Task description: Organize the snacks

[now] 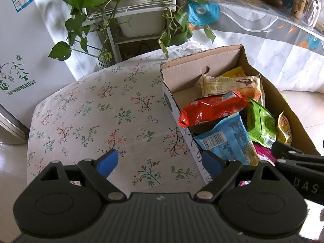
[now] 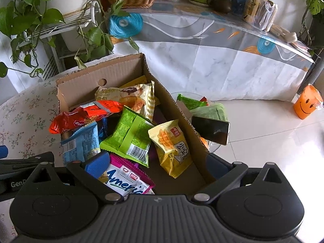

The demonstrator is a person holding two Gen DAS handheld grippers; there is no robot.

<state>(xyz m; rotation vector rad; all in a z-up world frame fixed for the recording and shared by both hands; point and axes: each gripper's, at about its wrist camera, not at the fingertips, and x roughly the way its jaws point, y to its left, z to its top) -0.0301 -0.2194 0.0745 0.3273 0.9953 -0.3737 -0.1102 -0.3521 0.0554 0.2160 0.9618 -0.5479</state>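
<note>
An open cardboard box [image 1: 202, 64] [image 2: 97, 70] stands on a floral tablecloth [image 1: 91, 111]. It holds a red packet [image 1: 212, 107] [image 2: 85, 113], a blue packet [image 1: 226, 139], a green packet [image 2: 129, 135], a yellow packet [image 2: 172, 145], a croissant pack [image 2: 131, 97] and a pink-edged white packet [image 2: 125, 178]. My left gripper [image 1: 160, 162] is open at the box's near left corner, and the left wall runs between its fingers. My right gripper [image 2: 158, 165] is open too, one finger over the pink-edged packet and the other outside the right wall. Neither holds anything.
Beyond the box's right wall a phone [image 2: 210, 129] and green packets [image 2: 190, 101] lie on a small glass stand. An orange smiley cup [image 2: 307, 105] sits on the tiled floor. A plant rack [image 1: 121, 10], a white appliance [image 1: 20, 60] and a cloth-draped table [image 2: 222, 50] surround the spot.
</note>
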